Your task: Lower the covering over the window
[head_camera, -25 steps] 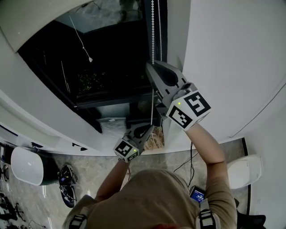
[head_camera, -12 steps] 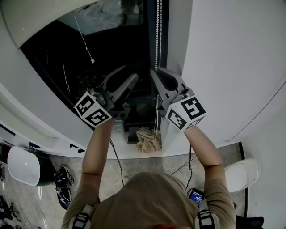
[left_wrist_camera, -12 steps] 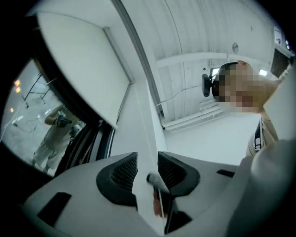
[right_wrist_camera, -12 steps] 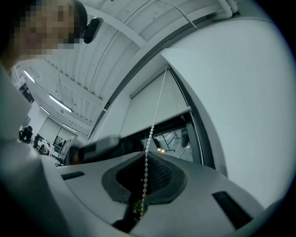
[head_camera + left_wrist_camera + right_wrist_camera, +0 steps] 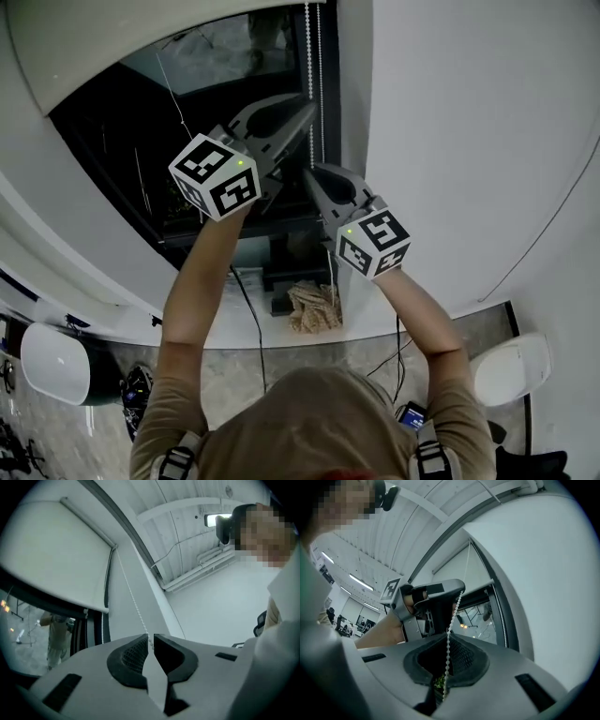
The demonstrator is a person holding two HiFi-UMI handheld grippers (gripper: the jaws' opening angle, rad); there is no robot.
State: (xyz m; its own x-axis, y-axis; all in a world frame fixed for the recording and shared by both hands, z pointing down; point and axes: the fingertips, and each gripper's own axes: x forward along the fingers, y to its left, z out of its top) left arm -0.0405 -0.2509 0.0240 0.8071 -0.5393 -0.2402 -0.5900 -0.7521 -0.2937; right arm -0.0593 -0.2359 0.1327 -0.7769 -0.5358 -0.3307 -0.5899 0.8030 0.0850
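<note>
A person in a tan shirt (image 5: pixel 319 412) stands close against a window, both bare forearms raised. Each hand holds a grey gripper carrying a cube (image 5: pixel 216 176) printed with black-and-white square code patterns and a small green light. The right gripper (image 5: pixel 307 174) is the lower of the two. Its fingers (image 5: pixel 461 656) are pressed together on the white bead chain (image 5: pixel 309 66), which runs straight down through their ribbed black pads. Just above it on the same strand is the left gripper (image 5: pixel 304 111), reaching in from the left. Its fingers (image 5: pixel 131 653) have just been closing and stand a narrow slit apart, the chain passing between their tips without being plainly squeezed. The chain hangs as two thin strands along the right edge of the dark window frame (image 5: pixel 330 112), beside a plain white wall (image 5: pixel 469 141). Below the hands, a tangled beige bundle (image 5: pixel 314 305) lies on the pale window ledge (image 5: pixel 234 323). Beyond the grippers the glass (image 5: pixel 141 141) is dark and mostly uncovered. The pale roller blind (image 5: pixel 56 555) sits high up, its bottom bar (image 5: pixel 47 597) near the top of the opening.
</note>
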